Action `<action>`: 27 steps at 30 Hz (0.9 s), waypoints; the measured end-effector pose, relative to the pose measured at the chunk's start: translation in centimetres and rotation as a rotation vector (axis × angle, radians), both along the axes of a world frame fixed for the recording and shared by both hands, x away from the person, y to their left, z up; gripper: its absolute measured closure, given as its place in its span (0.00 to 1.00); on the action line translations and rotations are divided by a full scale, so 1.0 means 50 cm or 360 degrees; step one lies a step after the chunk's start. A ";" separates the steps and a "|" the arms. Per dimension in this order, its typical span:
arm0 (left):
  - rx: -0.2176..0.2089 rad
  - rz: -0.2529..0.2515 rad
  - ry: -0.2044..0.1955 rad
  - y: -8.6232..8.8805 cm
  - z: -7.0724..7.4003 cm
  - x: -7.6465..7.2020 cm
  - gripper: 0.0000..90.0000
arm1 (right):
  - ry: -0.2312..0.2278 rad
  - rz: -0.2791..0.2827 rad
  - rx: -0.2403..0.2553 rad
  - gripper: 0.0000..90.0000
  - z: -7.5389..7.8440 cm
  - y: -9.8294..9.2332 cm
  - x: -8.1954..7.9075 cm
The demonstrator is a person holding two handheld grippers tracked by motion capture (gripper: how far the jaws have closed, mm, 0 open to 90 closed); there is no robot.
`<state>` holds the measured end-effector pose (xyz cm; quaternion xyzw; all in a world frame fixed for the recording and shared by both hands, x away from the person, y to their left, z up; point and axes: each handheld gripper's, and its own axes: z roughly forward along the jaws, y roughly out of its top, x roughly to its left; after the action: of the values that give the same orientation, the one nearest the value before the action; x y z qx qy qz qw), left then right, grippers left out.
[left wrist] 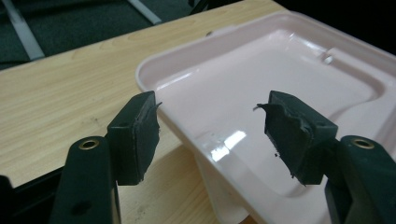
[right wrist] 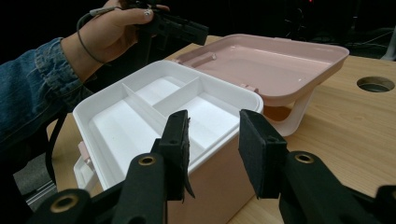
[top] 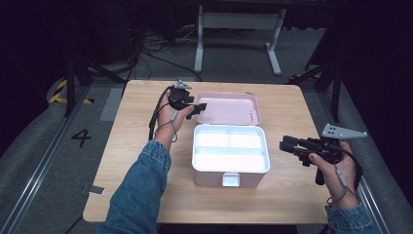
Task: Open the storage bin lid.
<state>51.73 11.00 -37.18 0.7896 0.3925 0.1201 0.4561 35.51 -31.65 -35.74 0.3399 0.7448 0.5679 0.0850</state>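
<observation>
A pink box (top: 214,179) stands open mid-table, holding a white divided tray (top: 195,146) with nothing in its compartments. Its pink lid (top: 229,108) lies folded back behind it. My left gripper (top: 198,108) hovers at the lid's left edge; in the left gripper view the jaws (left wrist: 210,135) stand wide apart over the lid (left wrist: 280,70), and no pad touches it. My right gripper (top: 285,145) is level with the box's right side and points at it. Its jaws (right wrist: 215,149) are apart, with nothing between them, just short of the tray's rim (right wrist: 224,88).
The wooden table (top: 141,112) has bare room left, right and in front of the box. A round cable hole (right wrist: 375,84) sits in the tabletop beyond the lid. A white desk frame (top: 238,22) stands on the floor behind.
</observation>
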 end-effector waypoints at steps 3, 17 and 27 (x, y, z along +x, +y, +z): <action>-0.0025 -0.0024 -0.0055 0.006 0.026 -0.022 0.40 | -0.0003 0.0011 0.0002 0.70 0.001 0.006 0.008; -0.0017 -0.0080 -0.0227 0.071 0.122 -0.161 0.39 | -0.0038 -0.0031 -0.0039 0.63 0.016 0.007 0.057; 0.0038 -0.0057 -0.0255 0.134 0.134 -0.241 0.38 | -0.0009 -0.0160 -0.0143 0.58 0.008 -0.029 0.082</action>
<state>39.66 17.71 -30.48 0.7898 0.3392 0.1796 0.4785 39.59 -33.11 -35.36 0.3711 0.7513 0.5299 0.1306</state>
